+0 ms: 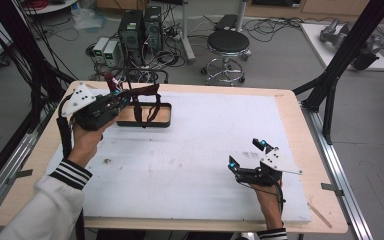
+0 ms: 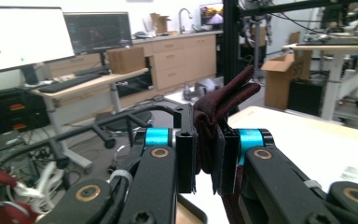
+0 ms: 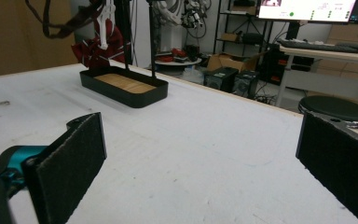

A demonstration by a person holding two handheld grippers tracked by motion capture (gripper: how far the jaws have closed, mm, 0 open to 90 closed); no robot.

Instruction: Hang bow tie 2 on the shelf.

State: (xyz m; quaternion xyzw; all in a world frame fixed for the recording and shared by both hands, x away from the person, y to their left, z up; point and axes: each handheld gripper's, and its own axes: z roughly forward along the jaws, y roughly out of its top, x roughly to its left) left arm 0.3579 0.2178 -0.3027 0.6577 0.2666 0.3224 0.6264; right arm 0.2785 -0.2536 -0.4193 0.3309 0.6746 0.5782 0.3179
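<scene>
The left gripper (image 1: 122, 98) was raised over the far left part of the table (image 1: 190, 150), its jaws clamped together on a dark red strap (image 1: 147, 102). In the left gripper view the strap (image 2: 214, 116) was bunched between the two black pads (image 2: 185, 161), with a folded end sticking up above them and the rest dropping below. From the high view, loops of the strap hung down over a shallow black tray (image 1: 162, 122) with a wooden bottom (whether the loops touched the tray's floor could not be told). The tray sat at the far left of the white mat.

The right gripper (image 1: 247, 155) was low over the near right part of the table, well apart from the tray. Its jaws stood wide apart with nothing between them, as the pads (image 3: 72, 163) in the right gripper view showed; beyond them lay the tray (image 3: 126, 91).
</scene>
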